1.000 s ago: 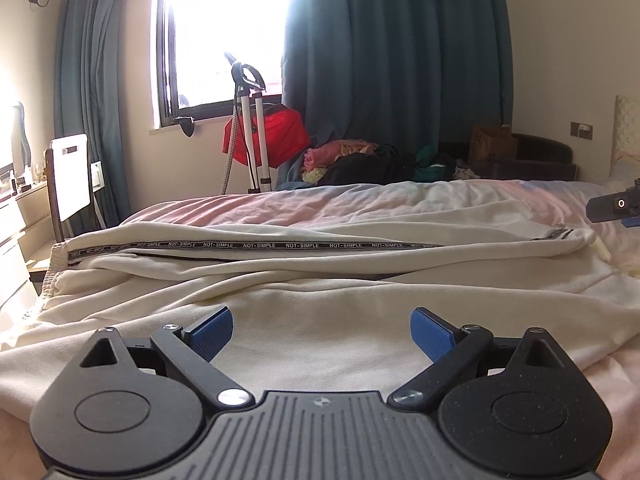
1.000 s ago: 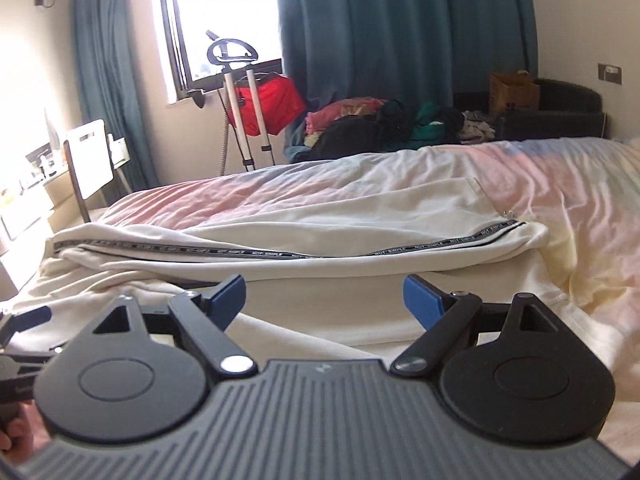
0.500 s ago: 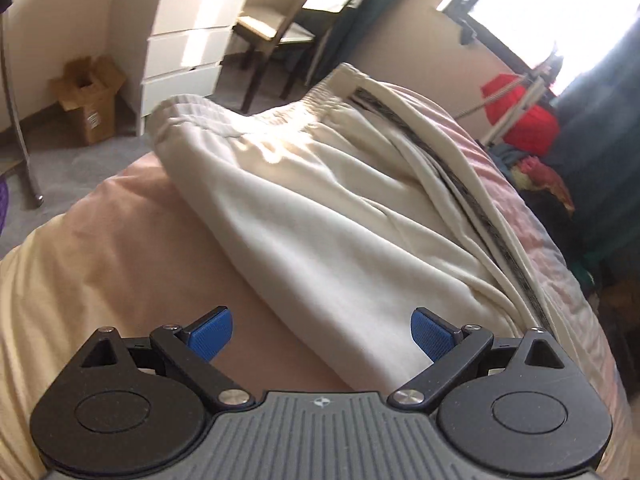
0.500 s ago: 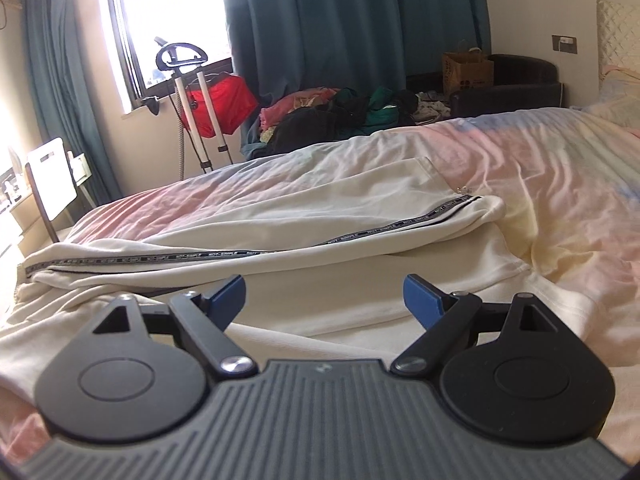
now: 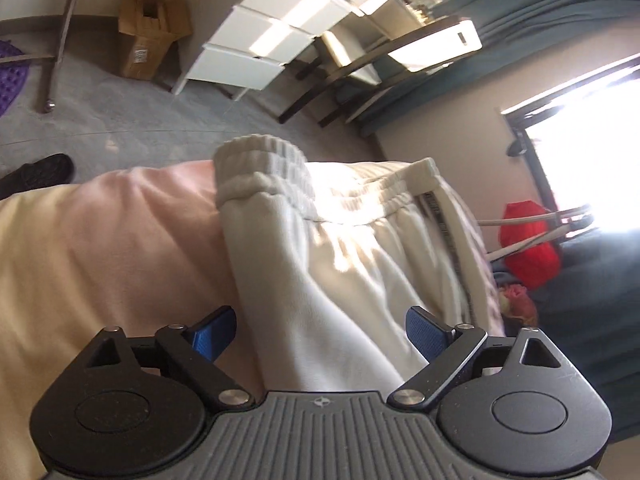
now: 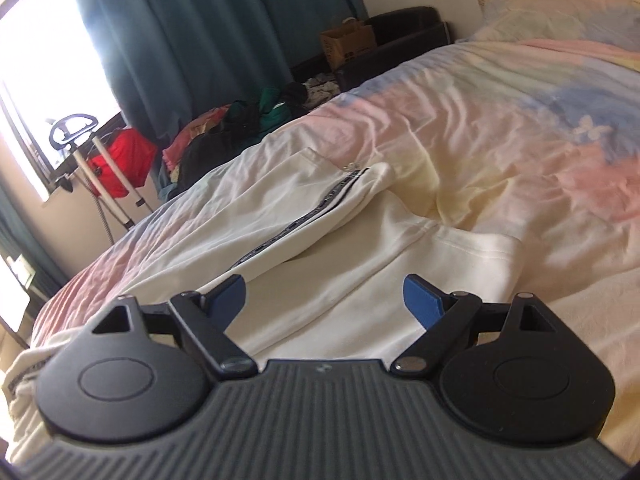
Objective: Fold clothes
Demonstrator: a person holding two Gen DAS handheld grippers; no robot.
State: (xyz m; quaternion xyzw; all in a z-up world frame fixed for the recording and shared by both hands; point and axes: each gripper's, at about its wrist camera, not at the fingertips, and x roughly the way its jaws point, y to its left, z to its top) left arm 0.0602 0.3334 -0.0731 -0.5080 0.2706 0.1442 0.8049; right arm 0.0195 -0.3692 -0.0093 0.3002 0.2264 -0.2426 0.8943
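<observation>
The cream pants [image 5: 340,264] are laid out lengthwise on the bed [image 5: 100,240], and the left gripper [image 5: 320,332] sits right at the waistband [image 5: 264,168] end, jaws wide open and empty, with the pants' folded edge running straight ahead between them. The right gripper [image 6: 324,298] is down at the other end, just short of the leg hems [image 6: 472,248], jaws also wide open with nothing in them. So the long axis runs from one gripper to the other, an end apiece.
</observation>
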